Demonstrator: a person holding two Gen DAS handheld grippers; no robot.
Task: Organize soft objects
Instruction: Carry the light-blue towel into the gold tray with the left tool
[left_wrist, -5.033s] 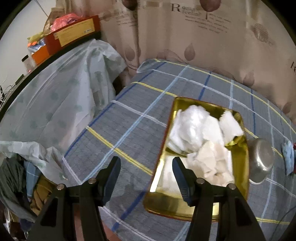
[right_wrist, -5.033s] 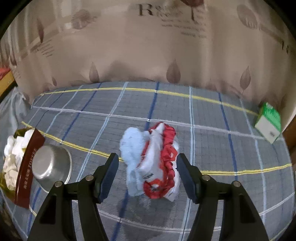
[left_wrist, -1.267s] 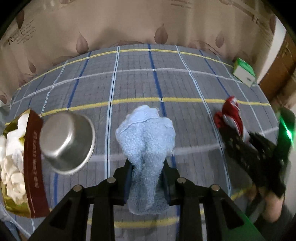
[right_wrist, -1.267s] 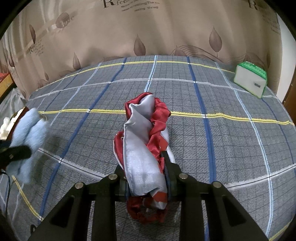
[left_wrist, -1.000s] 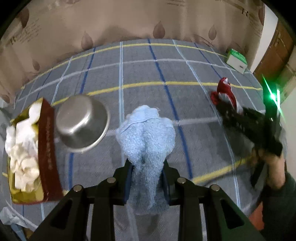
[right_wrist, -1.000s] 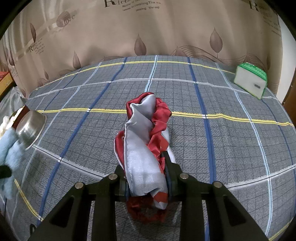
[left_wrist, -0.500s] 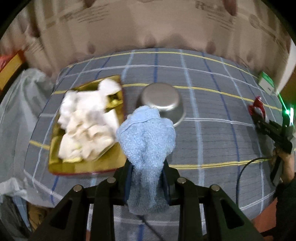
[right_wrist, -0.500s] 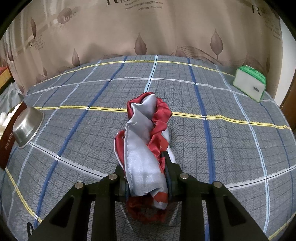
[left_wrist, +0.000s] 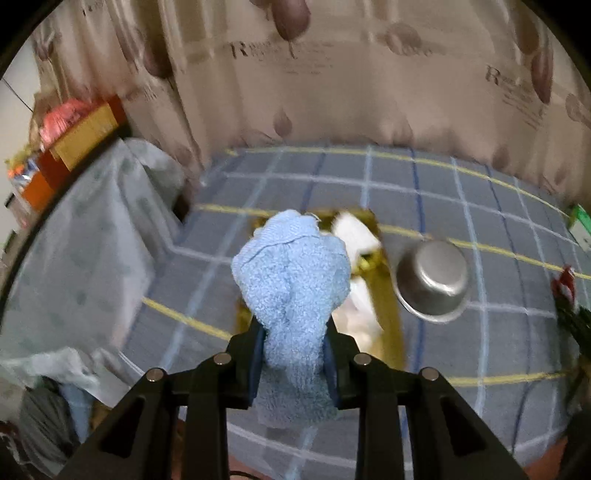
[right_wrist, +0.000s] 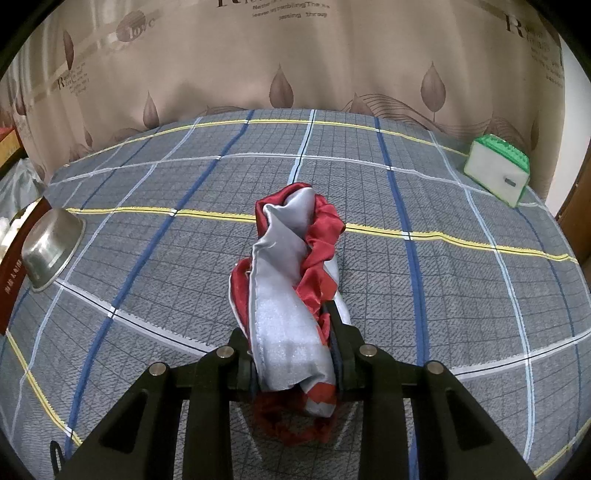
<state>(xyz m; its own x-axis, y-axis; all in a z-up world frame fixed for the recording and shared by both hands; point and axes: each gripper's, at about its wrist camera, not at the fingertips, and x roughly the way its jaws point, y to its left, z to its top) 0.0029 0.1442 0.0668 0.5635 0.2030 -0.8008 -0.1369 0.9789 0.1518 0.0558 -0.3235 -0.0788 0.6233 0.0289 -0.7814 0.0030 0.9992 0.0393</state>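
Note:
My left gripper (left_wrist: 293, 350) is shut on a light blue towel (left_wrist: 291, 280), which bulges up out of the jaws and hangs above the gold tray (left_wrist: 388, 317). The towel hides most of the white soft pieces (left_wrist: 356, 236) lying in that tray. My right gripper (right_wrist: 293, 354) is shut on a red and silver satin cloth (right_wrist: 288, 266), held just over the plaid tablecloth (right_wrist: 461, 288) near its middle. At the far right of the left wrist view the red cloth (left_wrist: 563, 284) shows small.
An upturned steel bowl (left_wrist: 432, 277) sits right of the tray, also at the left as the bowl (right_wrist: 50, 247) in the right wrist view. A green and white box (right_wrist: 496, 171) stands at the back right. A covered table (left_wrist: 85, 236) with boxes lies left, and a curtain (right_wrist: 295, 55) hangs behind.
My left gripper has swung left and risen with the blue towel, from over the bowl to over the gold tray. The right gripper and its cloth have stayed put.

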